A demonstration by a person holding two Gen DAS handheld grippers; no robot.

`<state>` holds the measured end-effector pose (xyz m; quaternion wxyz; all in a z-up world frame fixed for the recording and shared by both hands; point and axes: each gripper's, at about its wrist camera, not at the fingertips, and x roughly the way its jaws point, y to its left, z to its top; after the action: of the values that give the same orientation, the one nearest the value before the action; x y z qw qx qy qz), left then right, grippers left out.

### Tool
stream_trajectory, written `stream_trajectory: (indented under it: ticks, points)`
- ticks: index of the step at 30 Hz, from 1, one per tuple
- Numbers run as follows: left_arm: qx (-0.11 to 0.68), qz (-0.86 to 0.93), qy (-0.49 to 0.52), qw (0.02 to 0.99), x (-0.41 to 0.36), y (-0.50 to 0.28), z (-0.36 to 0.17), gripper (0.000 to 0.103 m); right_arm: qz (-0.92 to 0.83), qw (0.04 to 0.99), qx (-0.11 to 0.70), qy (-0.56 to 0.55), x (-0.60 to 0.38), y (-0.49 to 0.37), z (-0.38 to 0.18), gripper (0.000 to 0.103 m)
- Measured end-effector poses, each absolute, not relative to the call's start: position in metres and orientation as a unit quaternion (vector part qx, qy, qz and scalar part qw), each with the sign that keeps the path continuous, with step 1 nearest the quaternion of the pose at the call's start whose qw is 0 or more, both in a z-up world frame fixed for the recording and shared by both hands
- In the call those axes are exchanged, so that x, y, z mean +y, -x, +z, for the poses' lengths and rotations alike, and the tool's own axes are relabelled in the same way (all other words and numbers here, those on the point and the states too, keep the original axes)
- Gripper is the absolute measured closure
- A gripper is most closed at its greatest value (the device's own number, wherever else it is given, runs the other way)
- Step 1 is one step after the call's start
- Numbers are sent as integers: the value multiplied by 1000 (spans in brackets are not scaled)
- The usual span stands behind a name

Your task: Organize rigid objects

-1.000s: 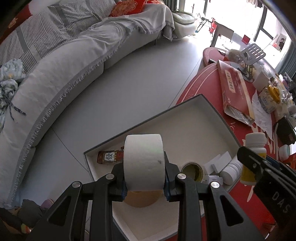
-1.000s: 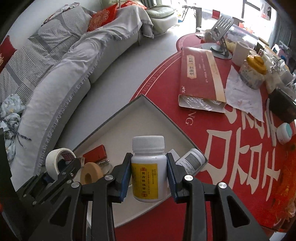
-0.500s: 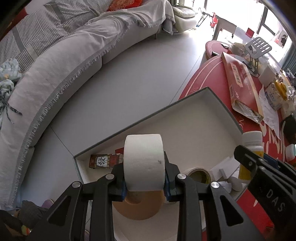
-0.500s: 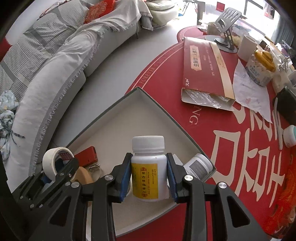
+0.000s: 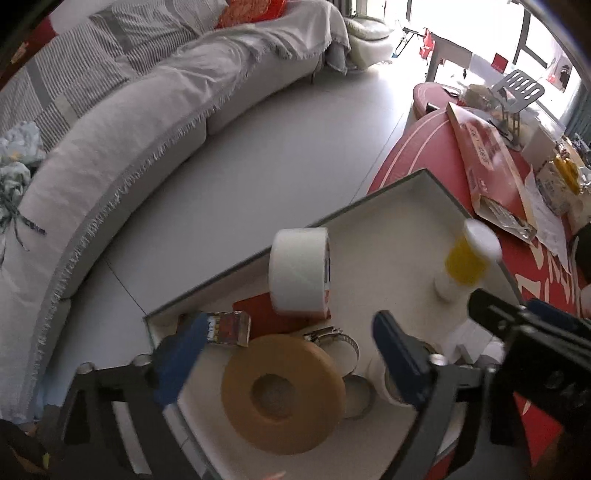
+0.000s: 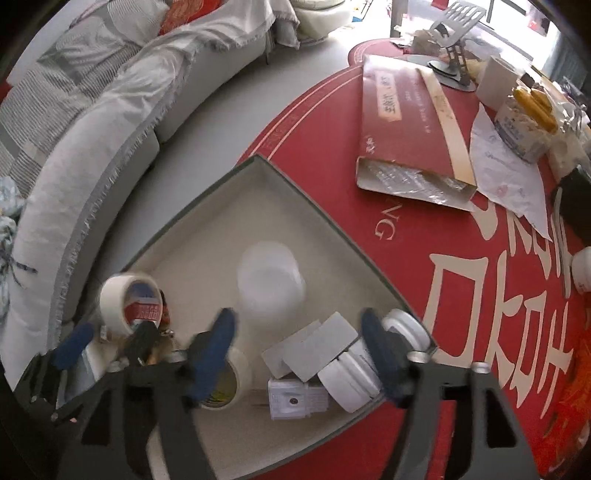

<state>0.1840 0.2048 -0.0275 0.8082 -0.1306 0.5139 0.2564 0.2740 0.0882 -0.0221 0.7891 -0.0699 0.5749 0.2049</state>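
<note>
White tape roll [image 5: 299,271] and blurred yellow-labelled bottle [image 5: 467,258] sit inside grey tray [image 6: 314,201]; left claw [image 5: 284,343] and right claw [image 6: 299,343] gape, empty; table [image 6: 480,295] clutter remains.

A red table [image 6: 332,155] carries a grey tray [image 6: 306,195], a red carton [image 6: 402,122] and paper [image 6: 506,170].

Beyond the floor, a long grey sofa [image 5: 122,147] draped in a fringed throw, with a red cushion [image 6: 192,9] at its far end. On the red tablecloth [image 6: 461,295], a flat red carton [image 6: 402,125] open at its near end, just beside a creased white paper sheet [image 6: 509,173]. Farther back, a perforated metal stand [image 6: 458,22].
</note>
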Motion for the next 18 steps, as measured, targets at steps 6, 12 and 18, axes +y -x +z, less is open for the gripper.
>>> stream_trajectory:
  ticks: [6,12,18]
  points:
    - [468,241,122,841,196,-157,6,0,209,791,573,40,63,-262,-6,0]
    - [509,172,164,827,184,-137,18,0,224,801,555,-5,33,-235,20,0]
    - [530,221,143,806,169,-112,23,0,213,794,569,-20,17,-204,27,0]
